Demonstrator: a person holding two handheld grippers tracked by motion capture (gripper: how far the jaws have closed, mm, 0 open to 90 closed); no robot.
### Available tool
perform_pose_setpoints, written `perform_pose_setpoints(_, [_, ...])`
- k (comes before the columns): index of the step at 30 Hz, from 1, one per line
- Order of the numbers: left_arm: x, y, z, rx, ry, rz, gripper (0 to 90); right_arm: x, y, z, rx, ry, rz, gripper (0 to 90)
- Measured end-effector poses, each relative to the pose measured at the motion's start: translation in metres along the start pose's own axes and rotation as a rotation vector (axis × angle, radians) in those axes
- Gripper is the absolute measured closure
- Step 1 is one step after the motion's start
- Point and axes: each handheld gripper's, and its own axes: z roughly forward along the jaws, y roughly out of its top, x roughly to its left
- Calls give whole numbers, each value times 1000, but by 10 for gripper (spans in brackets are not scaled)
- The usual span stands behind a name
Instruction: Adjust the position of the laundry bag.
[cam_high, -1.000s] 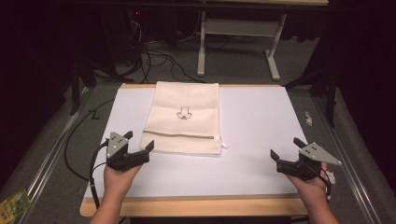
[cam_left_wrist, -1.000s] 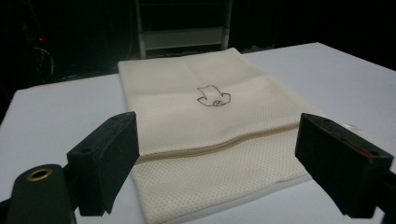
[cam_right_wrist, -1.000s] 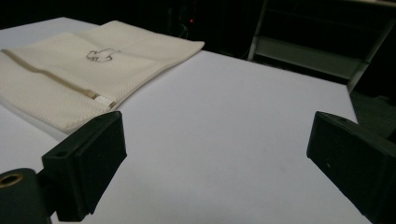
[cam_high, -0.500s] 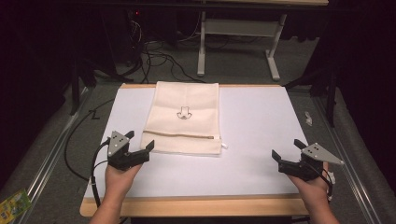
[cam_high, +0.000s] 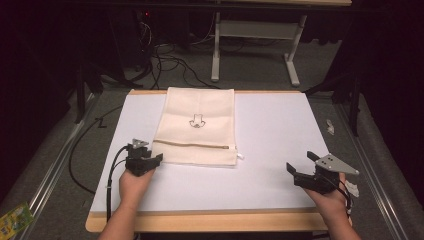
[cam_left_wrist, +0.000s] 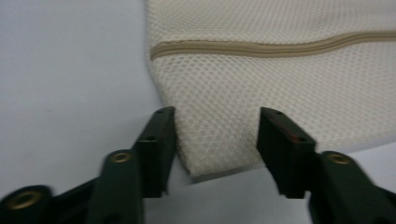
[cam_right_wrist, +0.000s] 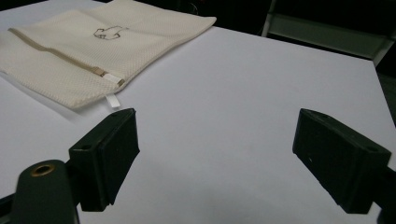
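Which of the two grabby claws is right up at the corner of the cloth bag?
The left gripper. Its open jaws sit either side of the near corner of the mesh bag. The right gripper is far off, over bare white table.

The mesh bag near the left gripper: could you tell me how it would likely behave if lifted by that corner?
The mesh bag lies flat and thin, so it would probably drape limply. Its open weave suggests little weight. The zipper might stiffen one line slightly, and the left gripper looks open around the corner.
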Motion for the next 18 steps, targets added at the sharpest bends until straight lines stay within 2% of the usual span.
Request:
perform_pose_setpoints(1, [0,0,0,0,0,0,671,0,0,0,0,0,0,150])
perform_pose_setpoints(3, [1,-3,-2,1,-52,-3,782,0,-1,0,12,0,4,162])
perform_pose_setpoints(4, [-1,-4,-2,-1,-60,6,821,0,0,0,17,3,8,166])
perform_pose_setpoints(7, [-10,-5,-4,14,-97,65,854,1,0,-2,16,3,16,174])
perform_pose_setpoints(8, [-10,-5,-4,14,-97,65,858,1,0,-2,16,3,16,174])
perform_pose_setpoints(9, [-14,-6,-5,21,-115,86,858,1,0,-2,17,2,18,178])
perform_pose_setpoints(10, [-25,-7,-7,39,-157,127,861,1,0,-1,23,3,23,182])
perform_pose_setpoints(11, [-25,-7,-7,39,-157,127,861,1,0,-1,23,3,23,182])
perform_pose_setpoints(12, [-39,-8,-8,49,-205,167,861,2,-1,1,38,-1,24,185])
perform_pose_setpoints(13, [-39,-8,-8,49,-205,167,861,2,-1,1,38,-1,24,185])
perform_pose_setpoints(14, [-57,-9,-8,55,-281,217,860,2,-3,3,50,8,32,185])
perform_pose_setpoints(15, [-69,-9,-8,64,-307,257,860,3,-3,4,57,13,31,184])
perform_pose_setpoints(17, [-94,-9,-8,75,-327,346,860,4,-4,6,61,28,30,184])
perform_pose_setpoints(18, [-105,-9,-8,78,-346,375,860,5,-4,8,67,32,27,185])
